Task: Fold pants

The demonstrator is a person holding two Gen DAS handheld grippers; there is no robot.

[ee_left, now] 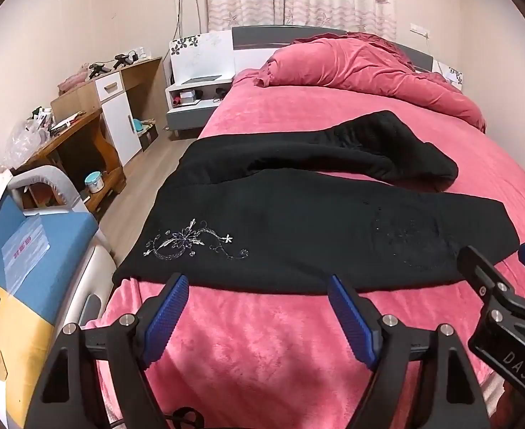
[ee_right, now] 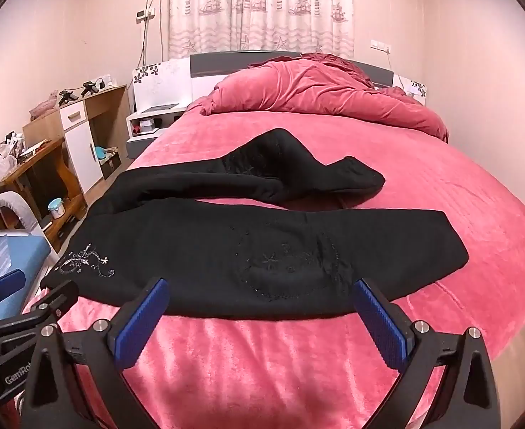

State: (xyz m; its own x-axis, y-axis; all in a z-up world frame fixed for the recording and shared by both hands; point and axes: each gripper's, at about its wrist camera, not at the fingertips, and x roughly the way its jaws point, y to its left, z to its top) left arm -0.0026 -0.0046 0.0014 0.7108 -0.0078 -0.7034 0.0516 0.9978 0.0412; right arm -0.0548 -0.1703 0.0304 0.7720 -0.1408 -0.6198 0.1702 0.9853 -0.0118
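Pants (ee_right: 248,250) across pink bed (ee_right: 262,364), near edge before both wide-open tools

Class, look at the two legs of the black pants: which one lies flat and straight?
The near leg, closest to both grippers, lies flat and straight. The far leg is bunched and curved.

White letters reading "DAS" are showing on the black body of the right gripper (ee_left: 496,268), seen from the left wrist view. White letters "GenRo", cut off by the gripper in front, are showing on the left gripper (ee_right: 15,282) in the right wrist view. The red print on a plastic bag (ee_left: 24,241) is staying too blurred to read.
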